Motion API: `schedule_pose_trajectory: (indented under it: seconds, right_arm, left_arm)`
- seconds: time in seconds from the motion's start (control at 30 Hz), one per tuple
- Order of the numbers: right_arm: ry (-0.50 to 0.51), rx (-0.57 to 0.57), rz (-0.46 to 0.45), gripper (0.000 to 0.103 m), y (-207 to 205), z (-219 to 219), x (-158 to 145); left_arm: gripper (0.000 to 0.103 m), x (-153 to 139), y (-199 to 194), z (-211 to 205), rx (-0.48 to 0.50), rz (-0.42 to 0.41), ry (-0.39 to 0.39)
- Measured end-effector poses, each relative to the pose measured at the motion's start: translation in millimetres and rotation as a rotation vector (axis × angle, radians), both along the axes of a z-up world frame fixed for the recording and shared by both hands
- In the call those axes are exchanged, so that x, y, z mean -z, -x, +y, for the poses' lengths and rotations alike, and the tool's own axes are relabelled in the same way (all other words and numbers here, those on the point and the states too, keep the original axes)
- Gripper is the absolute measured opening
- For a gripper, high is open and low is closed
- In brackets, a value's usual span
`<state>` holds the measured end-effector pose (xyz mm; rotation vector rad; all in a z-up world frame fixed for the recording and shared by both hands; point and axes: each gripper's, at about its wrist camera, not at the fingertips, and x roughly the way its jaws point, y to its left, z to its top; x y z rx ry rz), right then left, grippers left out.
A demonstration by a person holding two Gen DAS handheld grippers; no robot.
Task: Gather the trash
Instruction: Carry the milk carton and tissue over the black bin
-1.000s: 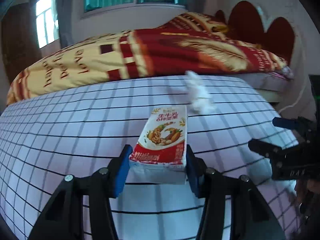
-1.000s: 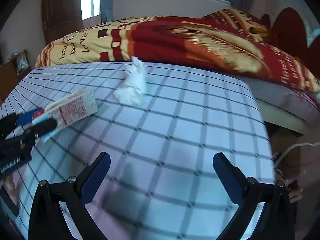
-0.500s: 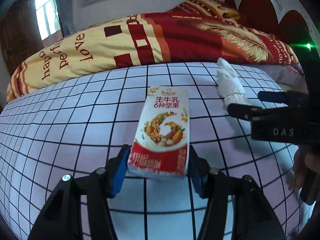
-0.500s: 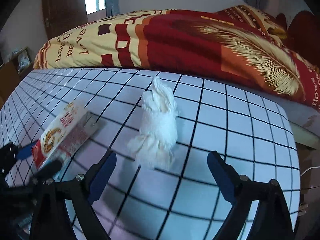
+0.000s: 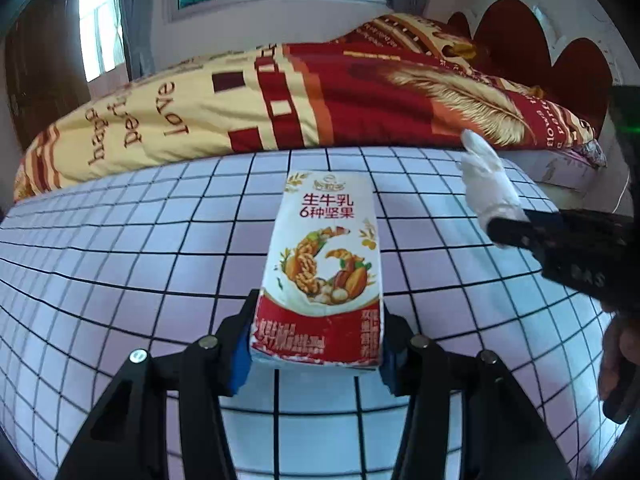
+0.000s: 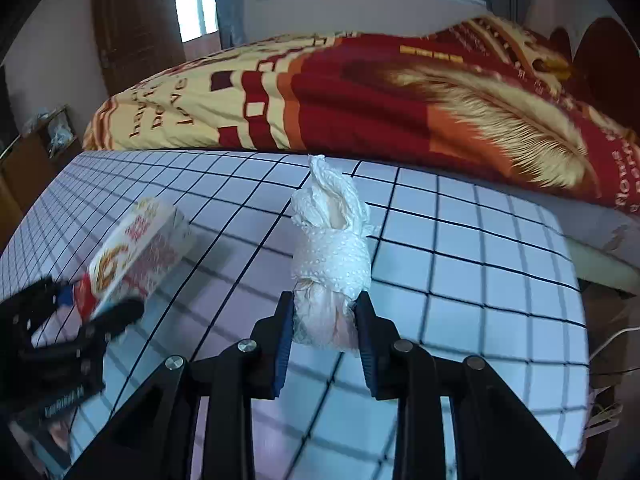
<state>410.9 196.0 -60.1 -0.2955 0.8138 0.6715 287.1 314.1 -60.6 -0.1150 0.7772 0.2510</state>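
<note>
Your left gripper point(image 5: 316, 344) is clamping the base of the nut-milk carton point(image 5: 324, 264), which is jutting forward from its jaws over the checked cloth point(image 5: 120, 264). Your right gripper point(image 6: 324, 320), jaws having just been closing, is pinching the lower end of the crumpled tissue point(image 6: 332, 248). Only the left view is showing your hand point(image 5: 618, 364) on the right handle; only the right view is showing the carton's side.

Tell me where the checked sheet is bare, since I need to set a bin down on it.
Bare: the checked sheet left of the milk carton, and the stretch right of the crumpled tissue out to the mattress edge. Crowded: the strip between left gripper and right gripper, each holding trash.
</note>
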Motion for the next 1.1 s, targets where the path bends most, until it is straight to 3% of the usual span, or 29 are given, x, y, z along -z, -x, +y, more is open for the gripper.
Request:
schedule_pose_trajectory:
  seconds: [0.3, 1.1]
  right_arm:
    - [0.024, -0.016, -0.063, 0.032, 61, -39, -21]
    - [-0.048, 0.038, -0.144, 0.032, 201, -156, -69]
  left_arm:
    - [0.052, -24, 36, -45, 0.052, -0.019, -0.073]
    - [0.052, -64, 145, -130, 0.150, -0.127, -0.108]
